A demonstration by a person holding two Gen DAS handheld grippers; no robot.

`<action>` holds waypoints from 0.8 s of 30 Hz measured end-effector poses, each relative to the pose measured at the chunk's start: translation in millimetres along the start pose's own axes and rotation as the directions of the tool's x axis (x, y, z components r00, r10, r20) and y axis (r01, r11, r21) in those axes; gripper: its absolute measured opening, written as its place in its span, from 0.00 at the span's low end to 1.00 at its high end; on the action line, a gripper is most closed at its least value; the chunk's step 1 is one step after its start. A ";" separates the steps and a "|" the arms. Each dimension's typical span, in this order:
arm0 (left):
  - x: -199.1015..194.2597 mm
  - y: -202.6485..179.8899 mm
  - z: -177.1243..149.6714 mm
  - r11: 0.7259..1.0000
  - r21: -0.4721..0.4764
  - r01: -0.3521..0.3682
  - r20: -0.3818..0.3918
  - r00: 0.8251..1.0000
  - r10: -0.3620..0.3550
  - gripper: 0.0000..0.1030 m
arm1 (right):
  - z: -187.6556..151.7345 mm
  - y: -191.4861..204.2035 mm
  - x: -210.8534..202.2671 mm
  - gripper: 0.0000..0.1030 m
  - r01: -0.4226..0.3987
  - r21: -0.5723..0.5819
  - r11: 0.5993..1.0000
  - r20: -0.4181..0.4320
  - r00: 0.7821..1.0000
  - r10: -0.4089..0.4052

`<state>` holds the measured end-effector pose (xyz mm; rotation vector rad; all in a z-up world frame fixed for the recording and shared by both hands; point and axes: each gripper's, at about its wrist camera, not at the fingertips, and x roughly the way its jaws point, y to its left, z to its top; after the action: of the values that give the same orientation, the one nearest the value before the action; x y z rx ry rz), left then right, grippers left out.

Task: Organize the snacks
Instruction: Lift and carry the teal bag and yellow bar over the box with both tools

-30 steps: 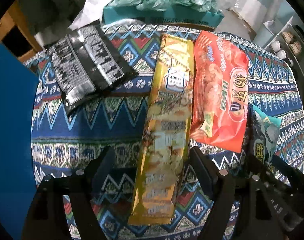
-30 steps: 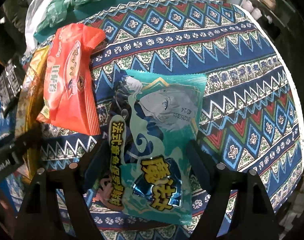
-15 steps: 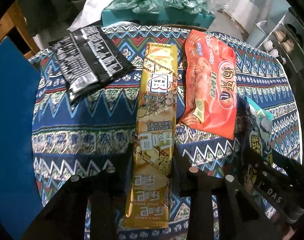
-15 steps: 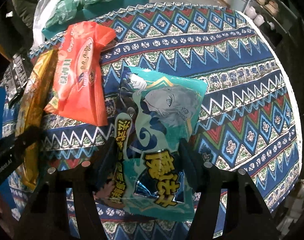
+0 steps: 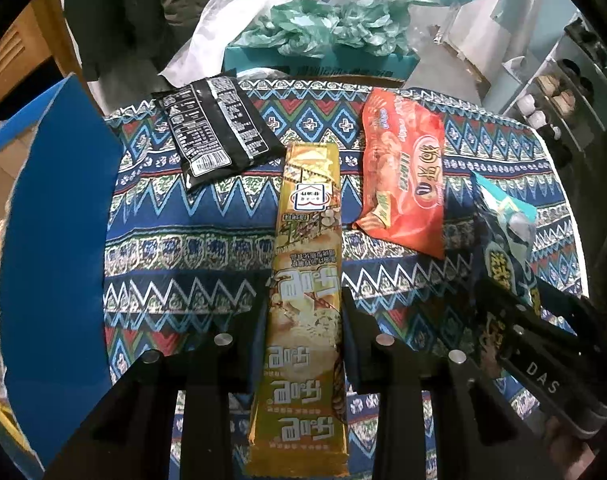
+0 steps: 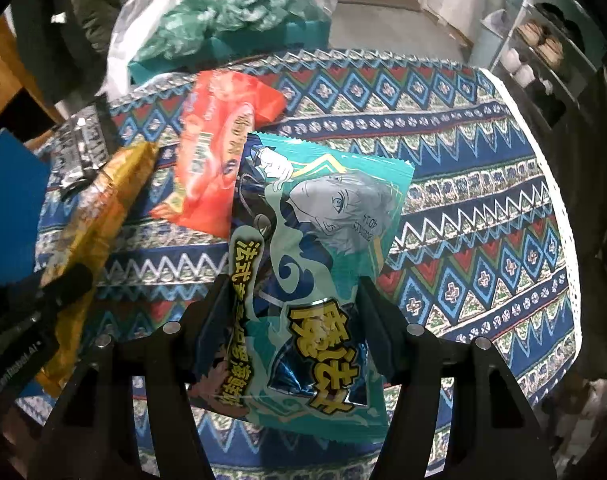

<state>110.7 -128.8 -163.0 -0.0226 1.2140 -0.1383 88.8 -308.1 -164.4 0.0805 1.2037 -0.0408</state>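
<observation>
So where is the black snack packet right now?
In the left wrist view the black packet lies on the patterned tablecloth at the far left, beyond the gold wrapper and beside the blue bin. Neither gripper touches it.

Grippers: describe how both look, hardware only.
Left gripper and right gripper: matt black, two flat angular fingers each, round silver screw heads on top. White lettering marks their sides: "DAS" on the right one, partly legible text on the left. No cables or sleeves visible.
</observation>
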 end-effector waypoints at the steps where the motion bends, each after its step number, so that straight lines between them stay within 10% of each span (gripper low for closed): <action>1: -4.0 2.2 -1.4 1.000 0.000 0.000 0.005 1.000 0.000 0.31 | 0.8 2.4 -2.3 0.61 -0.002 -0.006 1.000 0.004 1.000 0.002; 24: -91.0 23.1 -30.1 0.999 -0.027 0.026 0.172 0.985 -0.021 0.31 | -0.5 56.7 -56.6 0.61 -0.062 -0.106 0.992 0.097 0.993 0.072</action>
<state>53.6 -93.4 -90.9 -0.0730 1.0436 -0.1370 72.3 -252.1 -109.5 0.0286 1.0997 0.0752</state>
